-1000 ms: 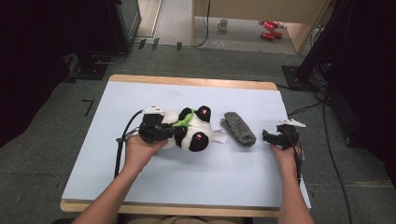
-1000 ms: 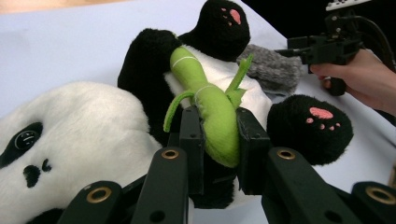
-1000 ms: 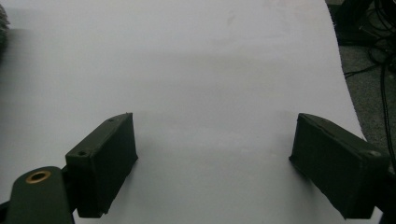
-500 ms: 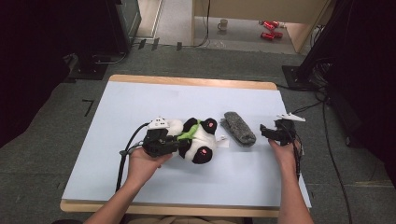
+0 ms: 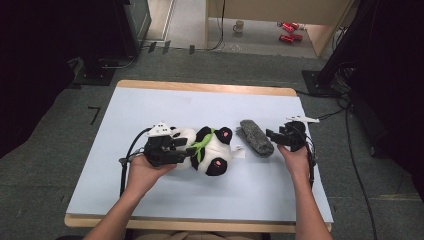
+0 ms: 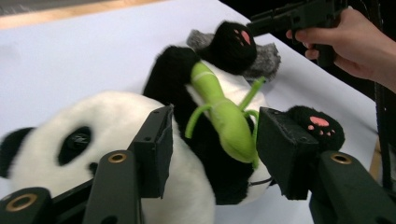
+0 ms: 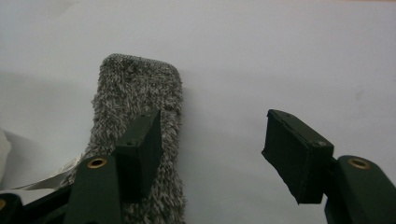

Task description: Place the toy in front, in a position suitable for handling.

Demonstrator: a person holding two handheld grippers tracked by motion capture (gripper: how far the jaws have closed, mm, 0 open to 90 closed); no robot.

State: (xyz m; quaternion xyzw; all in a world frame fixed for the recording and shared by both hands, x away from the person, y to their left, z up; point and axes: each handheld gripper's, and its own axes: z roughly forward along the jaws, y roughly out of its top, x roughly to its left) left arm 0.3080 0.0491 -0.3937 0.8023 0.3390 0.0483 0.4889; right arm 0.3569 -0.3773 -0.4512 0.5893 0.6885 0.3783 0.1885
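Note:
A black-and-white panda plush (image 5: 210,150) with a green bamboo sprig (image 6: 219,109) lies on its side on the white table (image 5: 150,105). My left gripper (image 5: 186,149) is open around its belly; the jaws have just been opening, and the panda (image 6: 70,135) sits loosely between them in the left gripper view (image 6: 215,140). A grey fuzzy oblong cloth (image 5: 256,137) lies to the panda's right. My right gripper (image 5: 271,135) hovers beside it, open. Its jaws have just been closing, with bare table between them (image 7: 212,140). The cloth (image 7: 135,93) lies behind the left jaw.
A small white tag (image 5: 239,148) lies between panda and cloth. The tabletop's wooden edge (image 5: 200,226) runs along the front. Beyond the table are dark equipment, cables and a mug (image 5: 239,26) on the floor.
The left gripper dragged the panda slightly nearer and turned it, then its jaws parted. The right gripper rose and shifted left toward the grey cloth, its jaws narrowing.

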